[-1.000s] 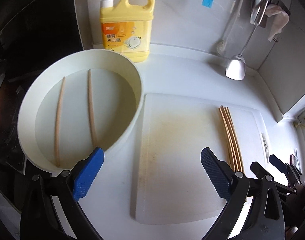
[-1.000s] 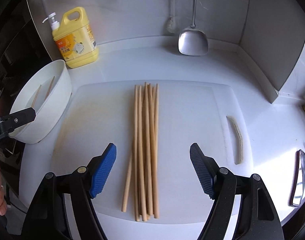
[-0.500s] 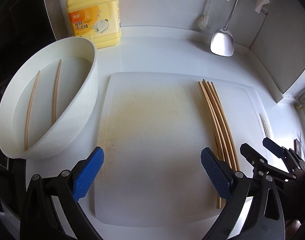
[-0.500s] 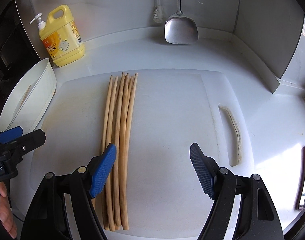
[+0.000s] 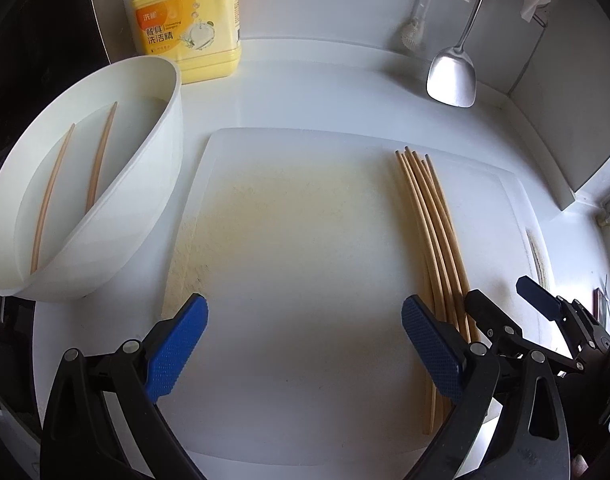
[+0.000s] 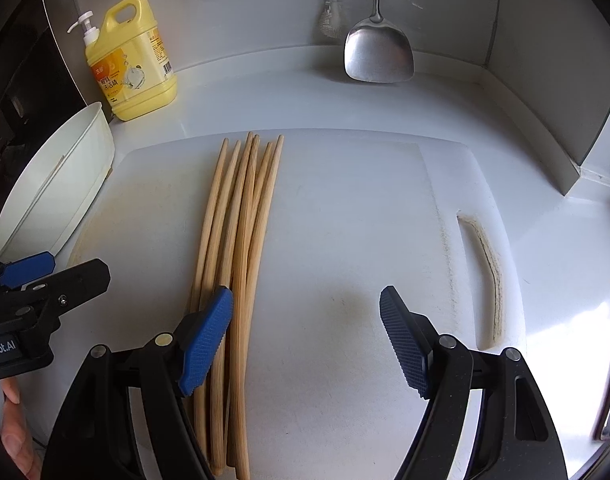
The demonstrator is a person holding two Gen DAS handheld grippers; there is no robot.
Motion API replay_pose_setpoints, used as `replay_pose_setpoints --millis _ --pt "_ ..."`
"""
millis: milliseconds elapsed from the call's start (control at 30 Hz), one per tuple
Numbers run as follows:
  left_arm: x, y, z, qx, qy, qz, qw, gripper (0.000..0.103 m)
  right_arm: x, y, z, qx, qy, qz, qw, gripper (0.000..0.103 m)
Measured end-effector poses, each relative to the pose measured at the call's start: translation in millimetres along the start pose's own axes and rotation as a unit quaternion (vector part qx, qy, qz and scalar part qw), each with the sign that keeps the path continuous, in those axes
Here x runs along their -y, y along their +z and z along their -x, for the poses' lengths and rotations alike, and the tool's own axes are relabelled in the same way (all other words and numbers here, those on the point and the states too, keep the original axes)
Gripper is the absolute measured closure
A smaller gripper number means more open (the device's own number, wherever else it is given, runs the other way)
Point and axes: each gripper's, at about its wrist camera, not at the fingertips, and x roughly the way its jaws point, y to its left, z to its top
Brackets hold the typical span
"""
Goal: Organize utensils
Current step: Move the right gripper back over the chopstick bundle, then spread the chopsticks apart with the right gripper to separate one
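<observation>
Several wooden chopsticks lie in a bundle on the white cutting board. My right gripper hovers open over the board; its left pad overlaps the bundle's near half and the gap between the jaws holds nothing. In the left wrist view the bundle lies to the right of my left gripper, which is open over bare board. Two more chopsticks rest in water in the white bowl at far left. The right gripper shows at the bundle's near end.
A yellow dish-soap bottle stands behind the bowl. A metal spatula and a brush hang on the back wall. A grey wall panel closes the right side. A person's fingers show at lower left.
My left gripper has moved right, from the bowl to over the board, and sunk lower. The right gripper has shifted right, so the bundle now lies under its left pad. The chopsticks have not moved.
</observation>
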Motion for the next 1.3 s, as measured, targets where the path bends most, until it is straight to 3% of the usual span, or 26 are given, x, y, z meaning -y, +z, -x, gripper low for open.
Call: replay_pose_setpoints --millis 867,1067,1300 --pt "52.5 3.0 -23.4 -0.002 -0.028 -0.033 0.9991 0.007 47.1 -3.1 1.7 0.016 -0.013 -0.019 1.000 0.030" --pt "59.7 -0.6 -33.9 -0.007 -0.010 -0.049 0.9988 0.007 51.9 -4.4 2.5 0.016 -0.015 -0.023 0.999 0.030" --pt "38.9 -2.0 -32.3 -0.002 0.005 -0.038 0.9993 0.007 49.1 -3.8 1.9 0.019 -0.010 -0.024 1.000 0.030"
